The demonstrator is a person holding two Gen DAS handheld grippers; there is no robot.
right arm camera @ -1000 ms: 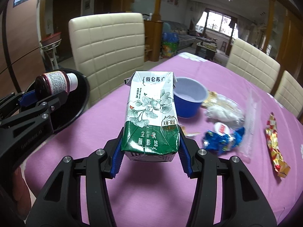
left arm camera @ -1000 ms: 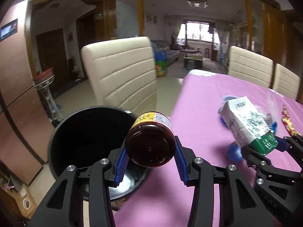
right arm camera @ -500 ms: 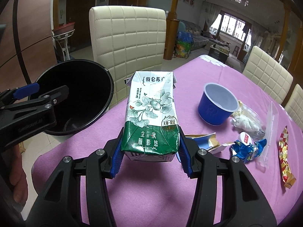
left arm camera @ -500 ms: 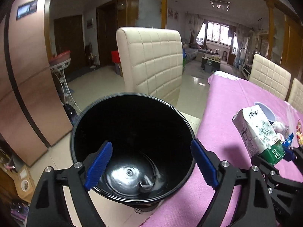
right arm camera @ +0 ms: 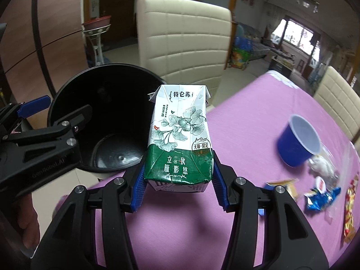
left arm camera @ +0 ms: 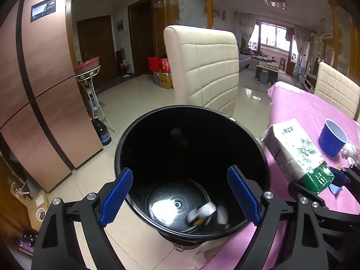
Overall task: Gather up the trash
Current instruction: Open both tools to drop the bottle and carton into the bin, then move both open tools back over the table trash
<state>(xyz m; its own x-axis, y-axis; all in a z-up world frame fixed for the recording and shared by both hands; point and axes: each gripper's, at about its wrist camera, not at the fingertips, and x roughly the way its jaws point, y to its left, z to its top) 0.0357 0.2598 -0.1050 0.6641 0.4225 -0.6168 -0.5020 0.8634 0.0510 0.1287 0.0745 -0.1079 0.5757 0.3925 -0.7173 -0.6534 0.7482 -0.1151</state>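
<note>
Trash: white-and-green milk carton (right arm camera: 180, 139) clamped in right gripper (right arm camera: 178, 183) beside round black plastic bin (left arm camera: 190, 171).

Carton upright between the blue pads, gripped at its green lower band, above the edge of the pink-clothed table (right arm camera: 247, 121), just right of the bin rim. Left gripper (left arm camera: 180, 195) hangs over the bin mouth, jaws spread wide, nothing between them. Bin floor holds pale scraps and a whitish piece, detail unclear. On the table, well apart from the carton: blue plastic cup (right arm camera: 298, 140) tipped on its side, crumpled blue wrapper (right arm camera: 319, 199), red-and-gold foil wrapper (right arm camera: 349, 207), clear plastic bits. Cream padded chair (left arm camera: 202, 67) stands behind the bin. Bare hand (right arm camera: 24, 222) at lower left, on the left gripper's handle.
</note>
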